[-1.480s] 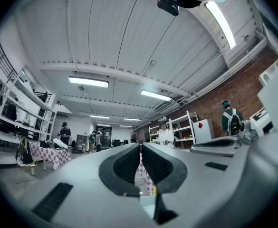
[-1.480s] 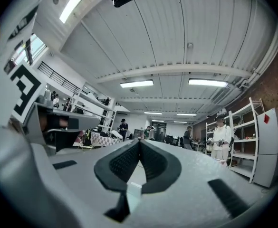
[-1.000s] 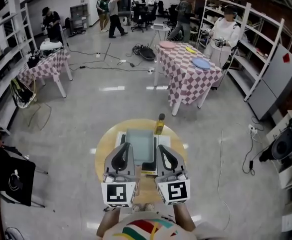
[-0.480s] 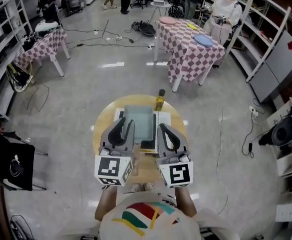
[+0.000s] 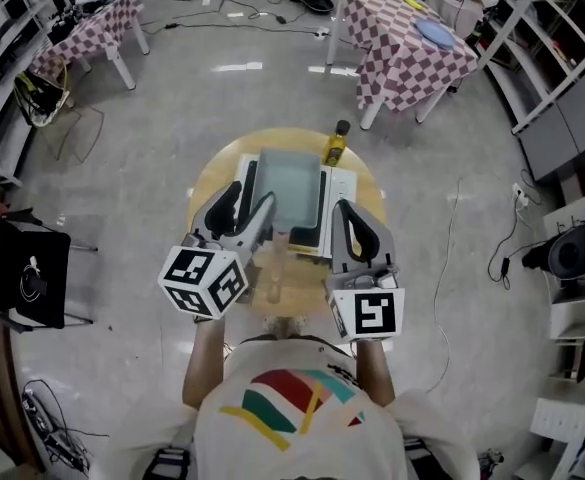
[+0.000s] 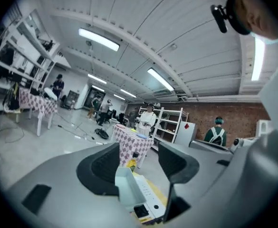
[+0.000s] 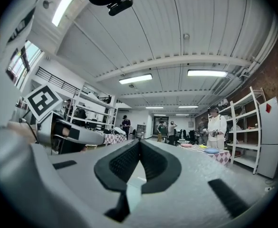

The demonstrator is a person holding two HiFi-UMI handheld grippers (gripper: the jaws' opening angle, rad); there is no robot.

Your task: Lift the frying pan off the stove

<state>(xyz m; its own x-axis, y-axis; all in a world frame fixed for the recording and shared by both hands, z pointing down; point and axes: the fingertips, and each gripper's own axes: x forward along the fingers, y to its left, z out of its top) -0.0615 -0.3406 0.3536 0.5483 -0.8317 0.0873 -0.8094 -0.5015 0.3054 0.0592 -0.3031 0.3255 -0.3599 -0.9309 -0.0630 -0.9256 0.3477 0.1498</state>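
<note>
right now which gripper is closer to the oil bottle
Right. In the head view the right gripper is just short of the oil bottle, right of the frying pan; the left gripper is farther, at the pan's left edge.

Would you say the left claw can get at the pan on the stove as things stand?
Probably yes. The left claw has just been opening its jaws, which press on nothing; the pan on the stove shows ahead in their gap, and the bottle stands beyond it.
</note>
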